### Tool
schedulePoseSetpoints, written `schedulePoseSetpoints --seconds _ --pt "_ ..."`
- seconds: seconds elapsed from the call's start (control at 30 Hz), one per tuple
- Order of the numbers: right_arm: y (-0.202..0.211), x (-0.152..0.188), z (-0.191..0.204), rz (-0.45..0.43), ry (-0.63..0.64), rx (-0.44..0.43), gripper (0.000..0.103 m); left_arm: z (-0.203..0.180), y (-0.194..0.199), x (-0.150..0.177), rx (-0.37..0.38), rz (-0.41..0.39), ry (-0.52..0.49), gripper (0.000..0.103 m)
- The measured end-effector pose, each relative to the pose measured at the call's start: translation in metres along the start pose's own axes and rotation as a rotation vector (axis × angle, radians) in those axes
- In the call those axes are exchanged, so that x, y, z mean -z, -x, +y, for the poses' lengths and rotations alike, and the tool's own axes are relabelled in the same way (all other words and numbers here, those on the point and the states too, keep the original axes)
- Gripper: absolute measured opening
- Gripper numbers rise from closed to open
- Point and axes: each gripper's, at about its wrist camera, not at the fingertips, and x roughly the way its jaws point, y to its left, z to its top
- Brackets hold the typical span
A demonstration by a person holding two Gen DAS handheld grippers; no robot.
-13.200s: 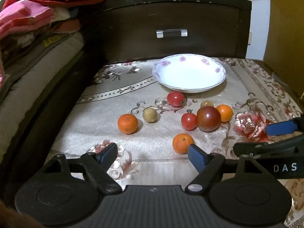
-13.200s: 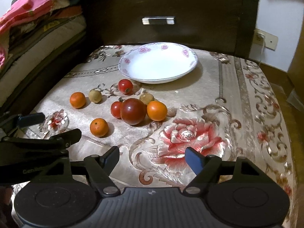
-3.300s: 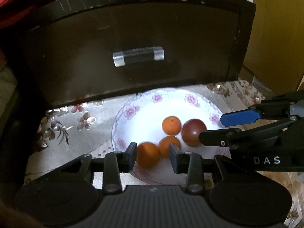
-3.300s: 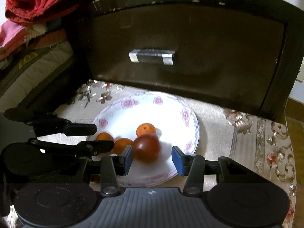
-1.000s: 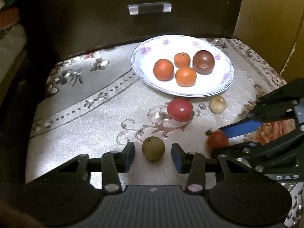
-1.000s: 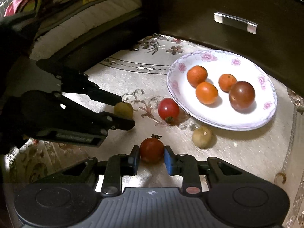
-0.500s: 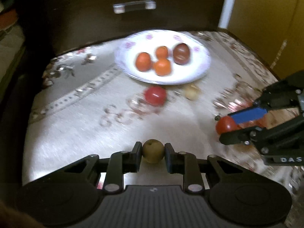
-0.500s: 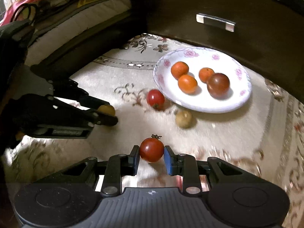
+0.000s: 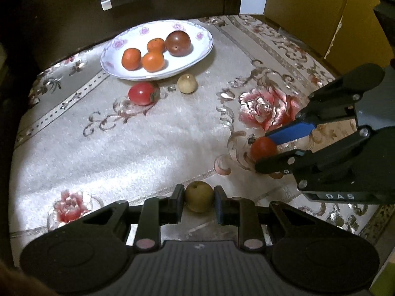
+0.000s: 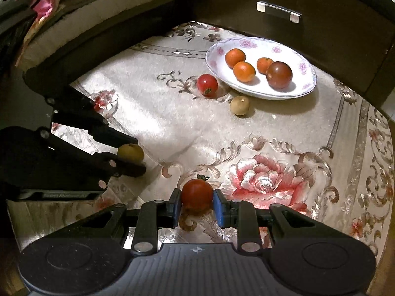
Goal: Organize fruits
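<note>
1. We hold a tan longan (image 9: 199, 196) clenched in the left gripper (image 9: 199, 201), its jaws pressing both sides of the fruit, low over the cloth-covered worktop (image 9: 123, 148).
2. Our right gripper (image 10: 197, 203) likewise grasps a red cherry tomato (image 10: 197, 194) between its jaws.
3. The floral plate (image 10: 306, 88) sits toward 1 o'clock in the right wrist view, holding three oranges (image 10: 244, 71) and a dark tomato (image 10: 279, 74).
4. A second red tomato (image 10: 207, 85) and another longan (image 10: 240, 105) lie just beside the plate's near rim.
5. We judge the carry step is in hand; next, both fruits need gentle release.
</note>
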Motion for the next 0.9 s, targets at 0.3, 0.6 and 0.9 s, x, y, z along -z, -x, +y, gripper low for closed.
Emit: schedulePoseSetpoints --seconds 0.3,0.6,0.9 --pt "-0.0043 -0.0019 0.0008 0.0 0.006 -0.01 0.028 -0.0035 -0.0015 0.0012 -0.01 -0.001 -0.032 0.032" --pt "-0.0062 -0.0009 0.0001 0.014 0.009 -0.011 0.028 -0.0041 -0.0001 0.0033 -0.021 0.008 -0.025 0.033" --pt "-0.0039 -0.008 0.0057 -0.002 0.029 -0.028 0.024 -0.0057 0.0044 -0.0044 -0.024 -0.005 -0.033 0.031"
